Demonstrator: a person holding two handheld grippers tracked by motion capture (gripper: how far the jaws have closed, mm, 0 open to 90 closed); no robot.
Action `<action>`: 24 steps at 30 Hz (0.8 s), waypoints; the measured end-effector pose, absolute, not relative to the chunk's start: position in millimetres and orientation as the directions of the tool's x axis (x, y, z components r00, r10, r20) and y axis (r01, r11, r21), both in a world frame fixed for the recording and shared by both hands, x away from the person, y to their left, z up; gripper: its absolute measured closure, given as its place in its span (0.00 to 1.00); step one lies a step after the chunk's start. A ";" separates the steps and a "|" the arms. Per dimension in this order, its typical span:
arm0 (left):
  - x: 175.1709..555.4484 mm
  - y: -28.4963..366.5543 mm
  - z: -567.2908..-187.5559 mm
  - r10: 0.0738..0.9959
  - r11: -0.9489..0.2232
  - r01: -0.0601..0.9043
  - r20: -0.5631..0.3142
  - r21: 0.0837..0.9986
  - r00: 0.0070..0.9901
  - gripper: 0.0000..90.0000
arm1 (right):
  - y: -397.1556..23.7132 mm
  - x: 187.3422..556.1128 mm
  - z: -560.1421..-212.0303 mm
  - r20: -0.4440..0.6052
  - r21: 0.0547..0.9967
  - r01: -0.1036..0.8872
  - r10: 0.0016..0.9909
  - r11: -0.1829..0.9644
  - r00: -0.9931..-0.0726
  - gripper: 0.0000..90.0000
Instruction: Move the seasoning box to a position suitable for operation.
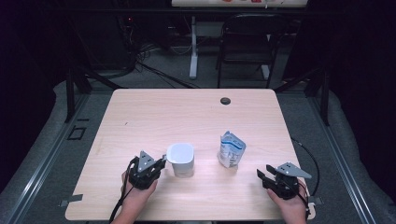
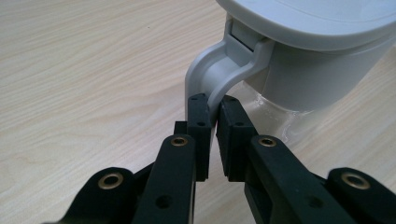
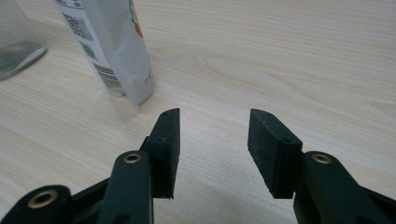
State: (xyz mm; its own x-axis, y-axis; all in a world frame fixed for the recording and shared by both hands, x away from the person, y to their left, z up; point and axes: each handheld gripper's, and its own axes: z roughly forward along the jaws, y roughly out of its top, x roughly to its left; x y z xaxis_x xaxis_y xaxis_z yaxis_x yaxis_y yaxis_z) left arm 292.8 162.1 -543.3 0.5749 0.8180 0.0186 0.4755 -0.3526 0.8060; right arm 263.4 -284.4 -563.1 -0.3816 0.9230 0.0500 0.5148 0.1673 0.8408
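A white plastic jug point(image 1: 180, 158) with a side handle point(image 2: 215, 79) stands on the wooden table point(image 1: 187, 112), left of centre. My left gripper point(image 1: 161, 164) is at the jug's left side, and in the left gripper view its jaws point(image 2: 214, 112) are shut on the handle's lower end. A white and blue printed pouch point(image 1: 231, 149) stands upright to the right of the jug. My right gripper point(image 1: 261, 175) rests near the table's front right, open, with bare table between its jaws point(image 3: 214, 140). In the right gripper view the pouch point(image 3: 116, 51) is ahead and to the left, apart from the jaws.
A dark cable hole point(image 1: 225, 100) sits near the table's far edge. Beyond the table stand a black chair point(image 1: 247, 42) and a desk leg point(image 1: 193, 46) on grey floor. Part of the jug's clear body point(image 3: 16, 46) shows at the left edge of the right gripper view.
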 end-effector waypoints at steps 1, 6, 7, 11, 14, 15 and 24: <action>291.3 162.2 -543.4 0.818 -0.350 0.475 0.017 0.807 0.574 0.94 | -284.3 263.5 -563.2 0.049 0.840 0.516 0.923 0.168 -0.381 0.60; 282.3 162.6 -542.8 0.819 -0.352 0.479 0.016 0.804 0.574 0.94 | -283.2 263.4 -563.7 0.049 0.839 0.514 0.918 0.175 -0.393 0.60; 280.5 162.9 -542.5 0.818 -0.354 0.482 0.015 0.802 0.575 0.94 | -282.7 263.4 -563.7 0.048 0.840 0.513 0.917 0.178 -0.395 0.60; 273.2 163.9 -542.3 0.812 -0.361 0.478 0.018 0.800 0.583 0.94 | -281.1 263.2 -563.9 0.045 0.838 0.514 0.916 0.183 -0.399 0.60; 268.1 165.5 -543.2 0.809 -0.360 0.472 0.017 0.805 0.588 0.94 | -280.6 262.5 -564.2 0.041 0.836 0.515 0.915 0.188 -0.400 0.60; 266.7 165.5 -543.7 0.810 -0.356 0.470 0.016 0.808 0.586 0.94 | -280.5 262.4 -564.5 0.041 0.836 0.516 0.917 0.186 -0.397 0.60; 259.0 164.8 -543.6 0.813 -0.352 0.474 0.013 0.807 0.583 0.94 | -278.2 262.3 -565.9 0.034 0.831 0.520 0.914 0.199 -0.404 0.60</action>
State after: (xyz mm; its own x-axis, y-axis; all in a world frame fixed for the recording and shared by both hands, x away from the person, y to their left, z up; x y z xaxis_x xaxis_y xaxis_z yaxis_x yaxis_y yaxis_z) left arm 259.0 164.8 -543.6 0.5826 0.8127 0.0127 0.4741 -0.3524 0.8069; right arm 262.3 -278.2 -565.9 -0.4041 0.9141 0.0337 0.5196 0.1991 0.8309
